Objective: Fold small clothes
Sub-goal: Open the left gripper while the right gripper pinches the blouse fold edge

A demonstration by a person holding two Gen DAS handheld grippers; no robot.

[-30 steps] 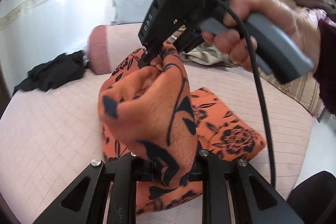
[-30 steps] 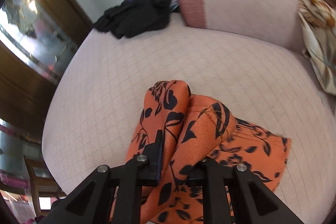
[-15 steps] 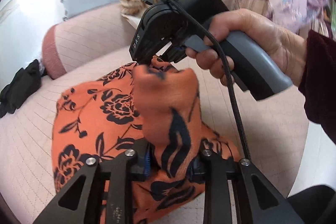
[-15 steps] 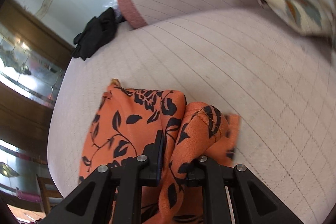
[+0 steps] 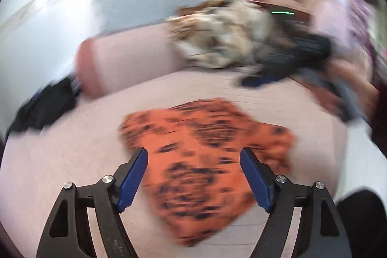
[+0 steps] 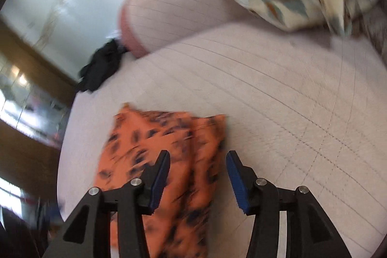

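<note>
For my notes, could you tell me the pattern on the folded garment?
Orange garment with a dark floral print, clearest from the left wrist.

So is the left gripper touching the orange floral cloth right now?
Apart. In the left wrist view the left gripper has its jaws opening, both blue pads bare, and the orange floral cloth lies flat on the bed below them.

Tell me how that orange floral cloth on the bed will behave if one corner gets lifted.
The orange floral cloth lies flat in soft folded layers on the bed, so it is probably floppy and would droop. It looks thin, so likely light. Lifting one corner would probably undo the fold, since nothing pins the layers.
</note>
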